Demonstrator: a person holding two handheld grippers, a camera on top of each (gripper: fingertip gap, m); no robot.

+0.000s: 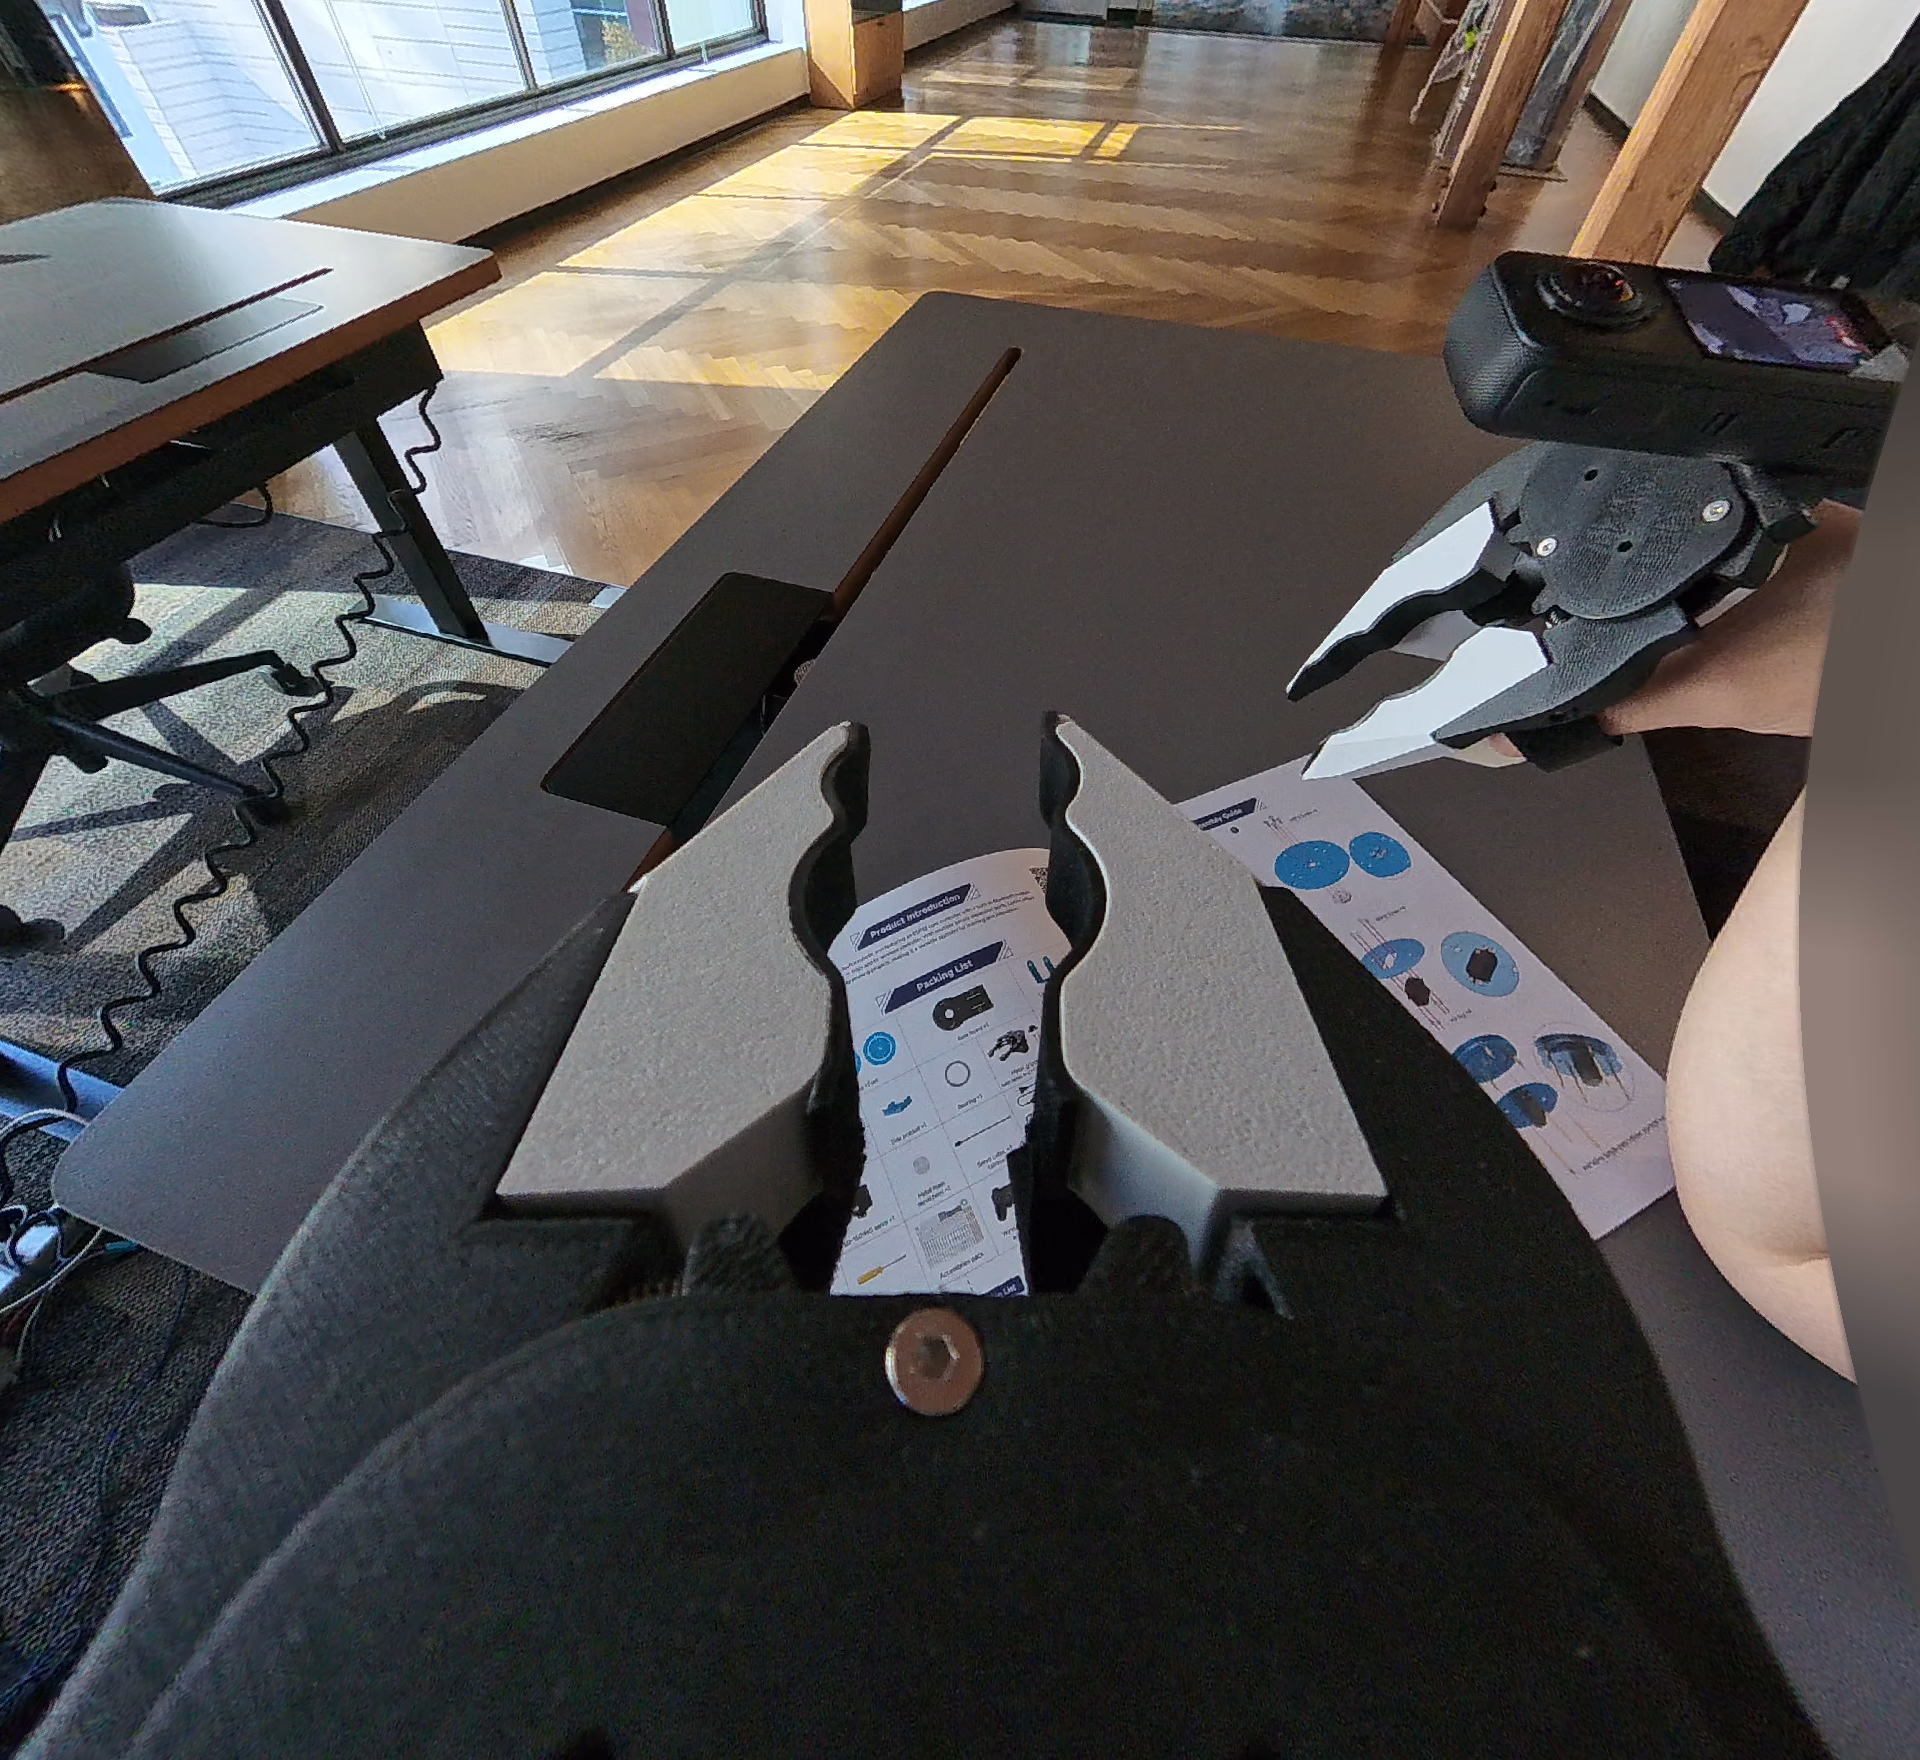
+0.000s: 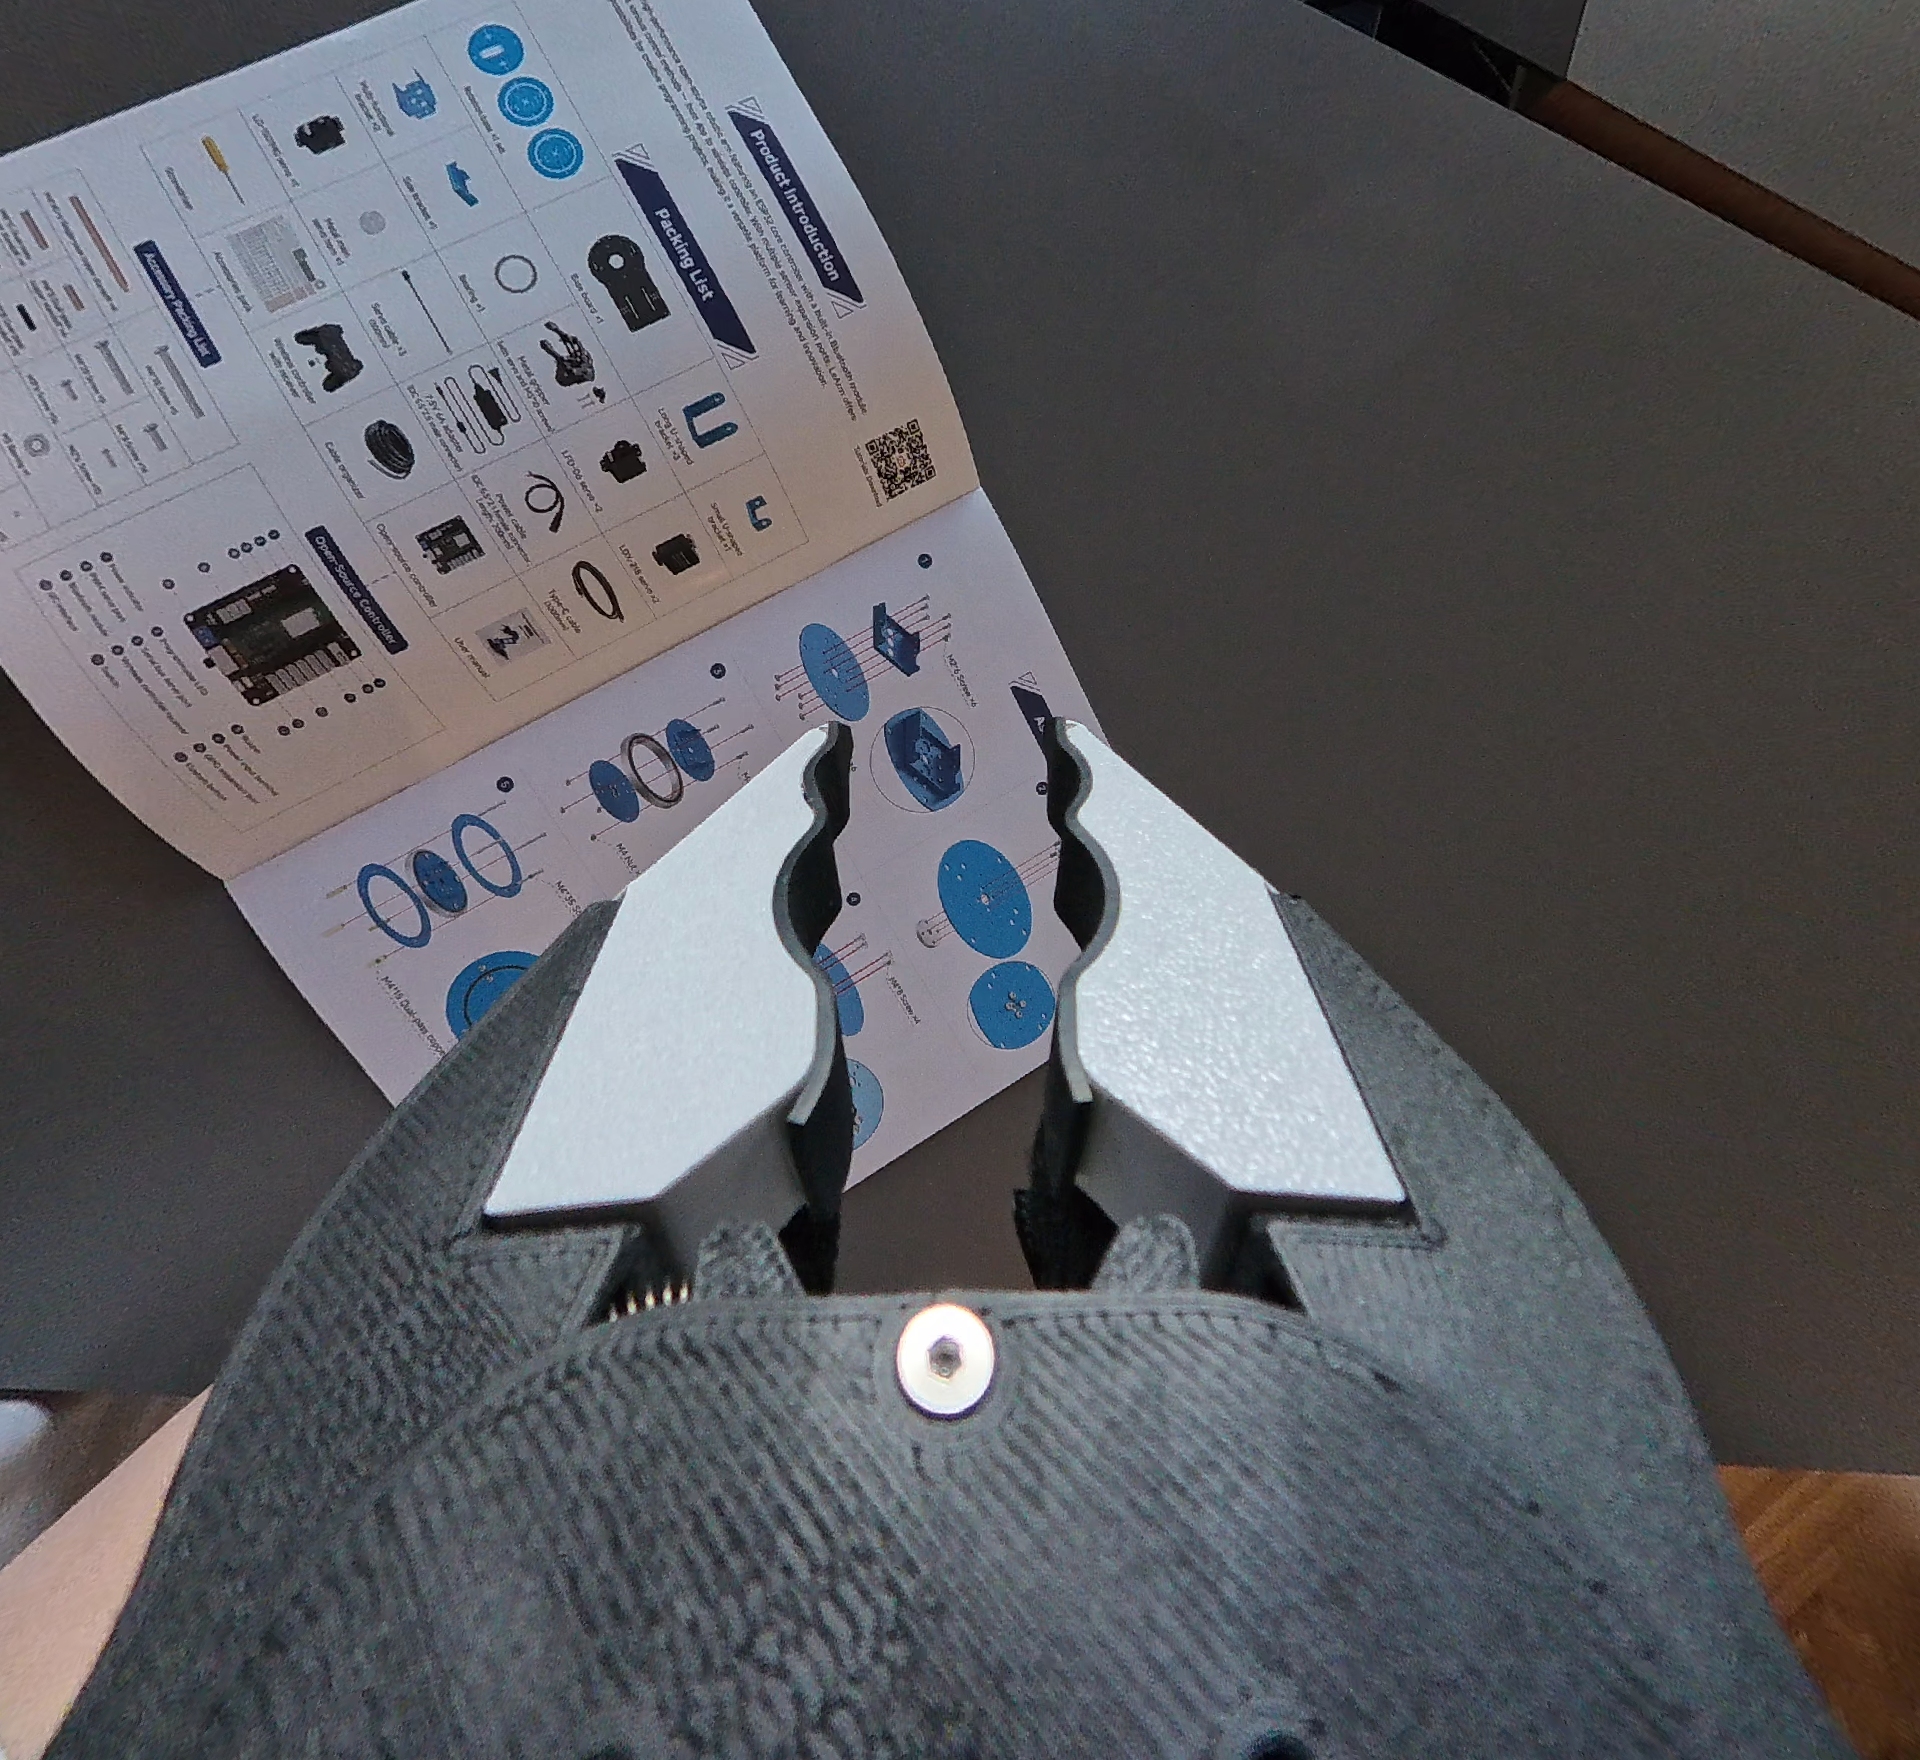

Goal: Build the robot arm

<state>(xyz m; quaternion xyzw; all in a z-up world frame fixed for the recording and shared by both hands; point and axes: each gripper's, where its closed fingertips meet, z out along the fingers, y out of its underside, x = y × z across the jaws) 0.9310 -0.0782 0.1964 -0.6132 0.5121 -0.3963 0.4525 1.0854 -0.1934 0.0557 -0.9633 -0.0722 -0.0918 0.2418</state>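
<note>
While both my tongs are hanging open and empty, my left tongs (image 1: 954, 731) and right tongs (image 2: 945, 734) are hovering over the leaflet (image 2: 499, 380) on the dark desk (image 2: 1403, 567).

The leaflet (image 2: 582, 422) lies flat on the desk (image 2: 1403, 567) under my two grippers. Second desk (image 1: 156, 328) off left, beyond.
</note>
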